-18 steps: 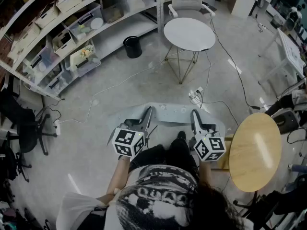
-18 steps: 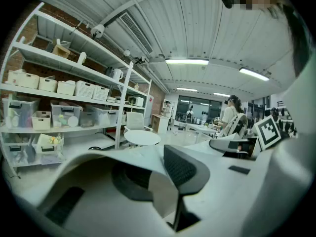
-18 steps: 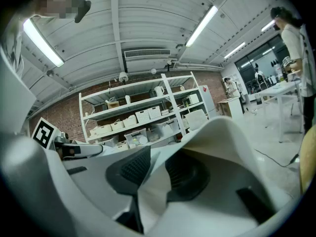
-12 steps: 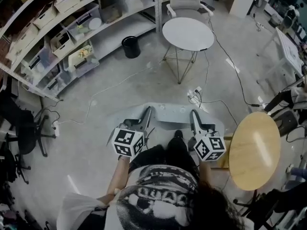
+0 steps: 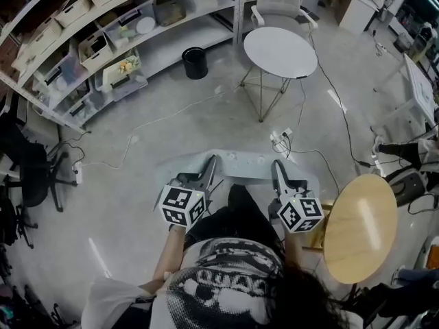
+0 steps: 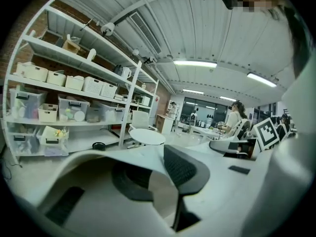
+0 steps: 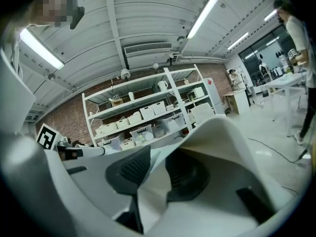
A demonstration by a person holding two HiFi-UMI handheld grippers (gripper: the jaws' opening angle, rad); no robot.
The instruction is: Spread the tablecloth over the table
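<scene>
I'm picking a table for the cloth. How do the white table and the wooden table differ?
The white table has a white top; the wooden table has a pale wood top. The white table stands ahead, past the tablecloth; the wooden table is close at the person's right. Both tops are round and bare.

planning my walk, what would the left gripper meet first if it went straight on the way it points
The left gripper, gripping the cloth, aims at the white table, with only bare floor between. It tilts slightly down, so it may meet floor short of the table; depth is unclear.
</scene>
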